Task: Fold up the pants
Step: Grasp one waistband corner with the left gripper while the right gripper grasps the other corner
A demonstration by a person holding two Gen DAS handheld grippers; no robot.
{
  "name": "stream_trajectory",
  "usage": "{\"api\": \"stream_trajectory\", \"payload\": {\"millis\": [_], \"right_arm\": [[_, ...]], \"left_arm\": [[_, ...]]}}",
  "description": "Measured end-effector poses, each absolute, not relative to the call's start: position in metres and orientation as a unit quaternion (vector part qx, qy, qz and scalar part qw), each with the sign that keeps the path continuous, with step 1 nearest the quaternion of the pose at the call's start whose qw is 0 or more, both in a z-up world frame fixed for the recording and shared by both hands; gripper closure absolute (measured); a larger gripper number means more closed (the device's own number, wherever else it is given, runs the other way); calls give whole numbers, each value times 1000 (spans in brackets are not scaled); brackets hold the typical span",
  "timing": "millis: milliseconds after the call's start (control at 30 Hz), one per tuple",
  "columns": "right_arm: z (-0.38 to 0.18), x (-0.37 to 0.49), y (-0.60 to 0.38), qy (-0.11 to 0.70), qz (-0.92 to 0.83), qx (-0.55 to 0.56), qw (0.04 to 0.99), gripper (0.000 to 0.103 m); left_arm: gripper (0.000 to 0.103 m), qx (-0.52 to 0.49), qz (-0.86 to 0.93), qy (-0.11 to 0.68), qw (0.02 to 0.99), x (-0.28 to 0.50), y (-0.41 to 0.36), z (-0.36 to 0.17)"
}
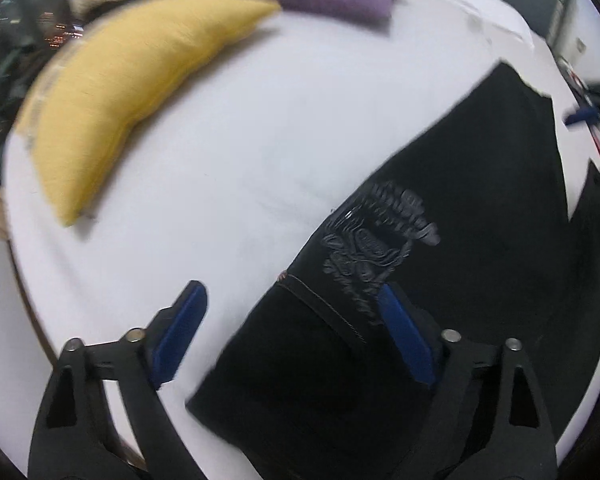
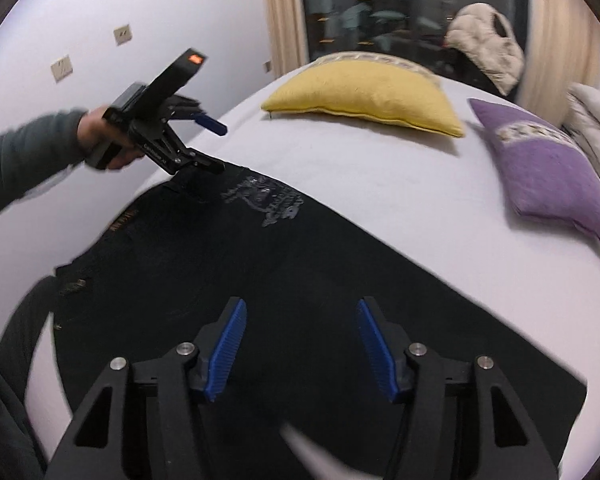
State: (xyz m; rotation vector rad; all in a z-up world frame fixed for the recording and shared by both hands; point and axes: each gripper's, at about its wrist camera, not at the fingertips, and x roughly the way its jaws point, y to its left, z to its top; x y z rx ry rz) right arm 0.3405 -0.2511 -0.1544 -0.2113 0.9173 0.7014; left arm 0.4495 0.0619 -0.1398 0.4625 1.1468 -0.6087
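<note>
Black pants [image 1: 460,208] with a grey printed design lie flat on the white bed, also in the right wrist view [image 2: 300,280]. My left gripper [image 1: 292,300] is open and empty, above the waistband corner; it also shows in the right wrist view [image 2: 220,148], held over the pants' far left edge. My right gripper [image 2: 300,316] is open and empty, hovering over the middle of the pants. One blue tip of it shows at the far right of the left wrist view [image 1: 582,115].
A yellow cushion [image 2: 368,92] and a purple cushion [image 2: 552,176] lie on the white bed [image 2: 380,180] beyond the pants. A beige jacket [image 2: 484,44] sits by the dark window. A white wall with sockets stands at the left.
</note>
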Motion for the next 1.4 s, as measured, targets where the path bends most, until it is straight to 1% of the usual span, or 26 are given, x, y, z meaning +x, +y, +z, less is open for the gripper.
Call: {"api": "stream_trajectory", "payload": {"millis": [167, 233, 300, 367, 400, 433, 500, 533, 667, 833, 900, 1000, 1133, 1400], "right_arm": [[-171, 377, -247, 440, 350, -103, 821, 42], [-178, 386, -247, 444, 355, -100, 817, 42], [-184, 391, -246, 449, 359, -101, 812, 42], [-189, 397, -246, 453, 358, -104, 810, 43], [-190, 398, -245, 455, 358, -104, 809, 43], [-191, 401, -245, 456, 358, -103, 808, 43], [-193, 406, -243, 459, 355, -104, 808, 43], [-194, 409, -242, 460, 354, -106, 808, 43], [-194, 421, -234, 462, 358, -119, 803, 44], [-205, 439, -227, 479, 353, -149, 790, 52], [-208, 446, -223, 485, 351, -159, 785, 53], [-208, 453, -215, 486, 359, -170, 778, 54], [-208, 458, -201, 483, 366, -190, 772, 54], [-217, 468, -178, 503, 384, -215, 744, 54]], "left_arm": [[21, 217, -327, 561, 729, 480, 64, -163], [31, 211, -335, 585, 708, 489, 67, -177], [36, 207, -341, 595, 697, 492, 64, -187], [51, 198, -345, 598, 696, 495, 65, -189], [71, 192, -347, 599, 696, 496, 66, -189], [82, 188, -346, 599, 697, 497, 67, -190], [91, 192, -347, 596, 698, 493, 67, -188], [94, 200, -346, 592, 700, 488, 65, -186], [95, 253, -337, 543, 726, 460, 57, -171], [95, 249, -344, 484, 765, 432, 66, -140], [95, 254, -348, 467, 772, 421, 69, -132], [95, 265, -350, 449, 778, 409, 80, -117], [95, 269, -354, 437, 782, 396, 71, -104], [95, 271, -359, 431, 783, 383, 76, -111]]}}
